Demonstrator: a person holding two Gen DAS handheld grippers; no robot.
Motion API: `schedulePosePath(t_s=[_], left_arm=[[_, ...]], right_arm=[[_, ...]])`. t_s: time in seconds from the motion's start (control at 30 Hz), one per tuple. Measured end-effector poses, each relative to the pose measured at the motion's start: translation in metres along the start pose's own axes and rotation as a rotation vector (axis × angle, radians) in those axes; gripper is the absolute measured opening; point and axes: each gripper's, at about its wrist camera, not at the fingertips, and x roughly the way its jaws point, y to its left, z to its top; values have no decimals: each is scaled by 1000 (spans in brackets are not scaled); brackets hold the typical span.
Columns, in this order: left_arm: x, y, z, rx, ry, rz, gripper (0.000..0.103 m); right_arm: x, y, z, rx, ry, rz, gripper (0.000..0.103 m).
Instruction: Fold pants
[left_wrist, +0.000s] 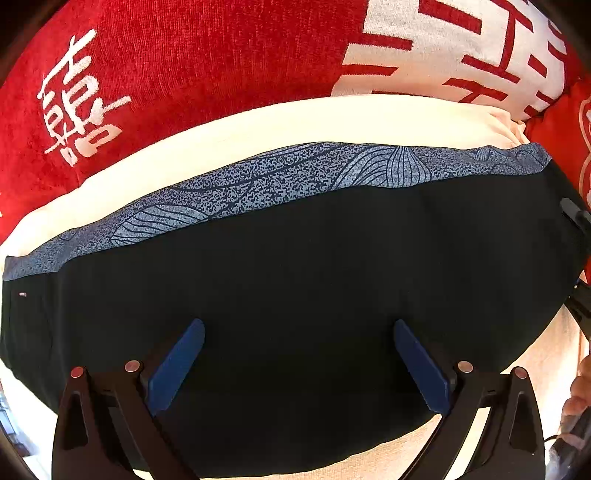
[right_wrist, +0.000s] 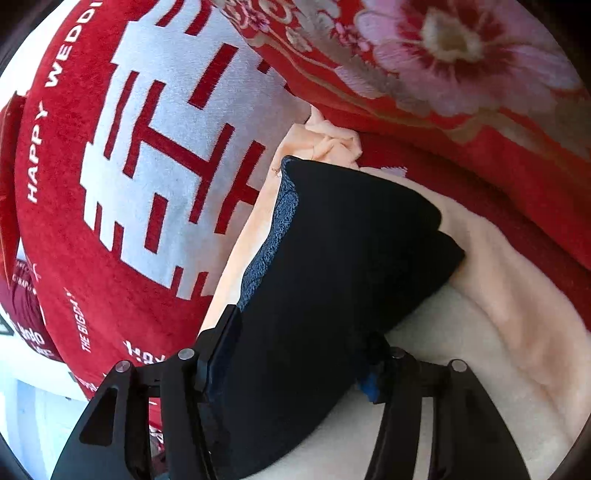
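Observation:
The dark pants lie folded on a cream blanket, their blue patterned waistband along the far edge. My left gripper points down over them, open, its blue pads apart with nothing pinched. At the pants' right end the black fingers of the right gripper show. In the right wrist view that end of the pants runs between the spread fingers of my right gripper. One finger lies over the waistband edge and the other is half hidden under the cloth. No pinch shows.
A red cushion with white characters lies just beyond the pants. A red flowered quilt is piled to the right. The cream blanket spreads around the pants. A hand shows at the right edge.

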Motion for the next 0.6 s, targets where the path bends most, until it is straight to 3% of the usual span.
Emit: schedulePosePath(t_s=[0.03, 0.07, 0.1, 0.17, 0.23, 0.37, 0.43, 0.53, 0.6], left_arm=[[0, 0, 2, -3, 3, 2, 103], [-2, -1, 3, -6, 3, 3, 102], [-3, -1, 4, -9, 2, -1, 96], [-9, -6, 6, 0, -7, -12, 83], [-18, -16, 8, 28, -17, -28, 56], [-31, -36, 20, 44, -49, -116, 53], [-30, -46, 28, 50, -78, -119, 53], [-4, -57, 30, 55, -27, -126, 55], [-5, -61, 26, 88, -96, -110, 56]], right_arm=[[1, -2, 3, 25, 28, -16, 50], [3, -7, 5, 57, 60, -30, 22], [3, -11, 5, 78, 74, -19, 15], [-1, -13, 2, 87, 80, -21, 15], [-4, -8, 1, 80, 69, -19, 15], [-12, -4, -1, 97, 66, 33, 15], [-16, -2, -1, 104, 66, 45, 15], [-22, 4, -1, 86, 68, 42, 15], [-25, 13, -2, 58, 69, 32, 15]])
